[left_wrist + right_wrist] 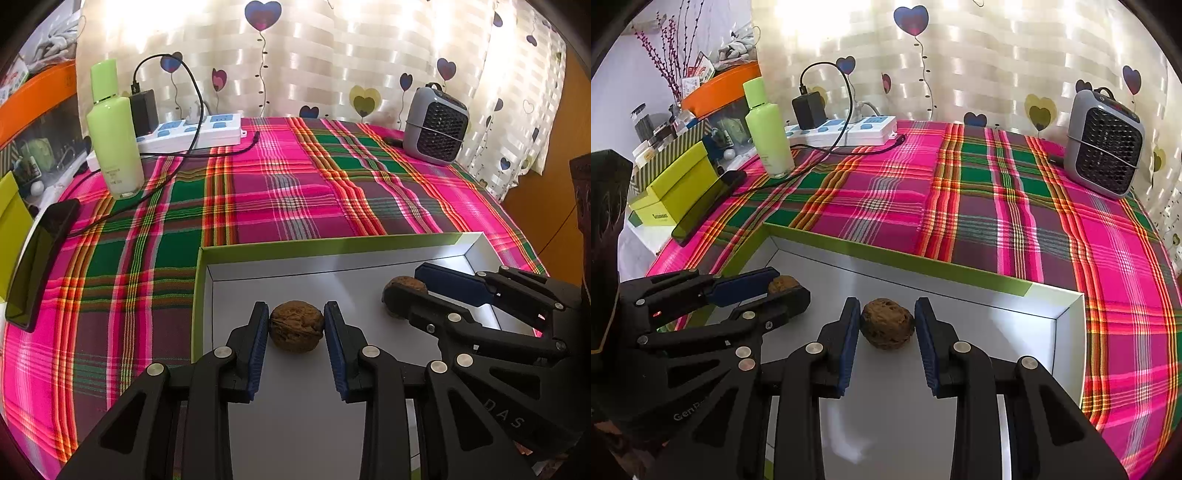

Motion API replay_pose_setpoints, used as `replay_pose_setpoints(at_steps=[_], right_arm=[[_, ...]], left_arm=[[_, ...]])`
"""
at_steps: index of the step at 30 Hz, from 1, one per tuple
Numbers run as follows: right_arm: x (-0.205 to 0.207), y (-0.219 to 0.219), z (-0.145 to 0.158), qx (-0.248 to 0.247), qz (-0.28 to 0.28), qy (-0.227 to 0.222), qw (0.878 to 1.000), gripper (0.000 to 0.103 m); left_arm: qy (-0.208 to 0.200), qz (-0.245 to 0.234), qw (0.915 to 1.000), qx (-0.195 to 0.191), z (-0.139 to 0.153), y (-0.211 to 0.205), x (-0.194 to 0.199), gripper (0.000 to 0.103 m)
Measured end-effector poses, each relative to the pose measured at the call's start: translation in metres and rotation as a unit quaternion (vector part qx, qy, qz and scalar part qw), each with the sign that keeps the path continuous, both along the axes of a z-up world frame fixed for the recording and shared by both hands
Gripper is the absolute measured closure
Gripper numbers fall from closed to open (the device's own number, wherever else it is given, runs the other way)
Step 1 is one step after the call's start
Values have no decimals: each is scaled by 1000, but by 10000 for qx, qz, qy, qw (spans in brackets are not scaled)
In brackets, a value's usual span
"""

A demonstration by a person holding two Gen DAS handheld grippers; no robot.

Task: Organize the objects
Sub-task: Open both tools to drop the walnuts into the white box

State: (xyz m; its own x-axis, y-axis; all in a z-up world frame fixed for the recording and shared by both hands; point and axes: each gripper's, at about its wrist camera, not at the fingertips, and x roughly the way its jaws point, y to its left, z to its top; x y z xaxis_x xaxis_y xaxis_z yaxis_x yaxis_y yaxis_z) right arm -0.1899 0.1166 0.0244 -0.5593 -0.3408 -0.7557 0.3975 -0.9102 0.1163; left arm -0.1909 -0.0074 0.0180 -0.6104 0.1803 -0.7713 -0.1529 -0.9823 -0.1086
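Two hand-held grippers work side by side inside a shallow white tray (476, 245) with a green rim, near the front of a plaid-covered table (295, 184). The left gripper (296, 325) pinches a smooth walnut (295, 325) between its blue pads, low over the tray floor. To its right, the right gripper (887, 324) pinches a rougher nut (887, 323) the same way. Both nuts are round and hard, so a loose or off-centre squeeze could let one pop out and roll, and the grippers sit close enough to knock each other. Far left stand a green bottle (112, 136), a power strip (192, 133) and a trailing cable (173, 166); far right a small heater (436, 123), all well apart from the tray.
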Motion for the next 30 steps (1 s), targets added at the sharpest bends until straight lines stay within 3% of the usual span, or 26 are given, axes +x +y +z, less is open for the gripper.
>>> replay_pose_setpoints(at_steps=[4, 10, 17, 30], right_arm=[[-1, 1, -1, -44, 2, -58, 10000, 71], [1, 7, 3, -155, -152, 8, 9998, 61], [5, 16, 7, -264, -322, 31, 9991, 59], [42, 19, 27, -226, -284, 304, 9989, 59]], left_arm=[[-6, 26, 10000, -7, 0, 1, 1, 73], [-40, 100, 9999, 53, 1, -2, 1, 67], [11, 134, 9999, 38, 7, -4, 9, 52], [271, 138, 9995, -23, 24, -6, 47, 52]])
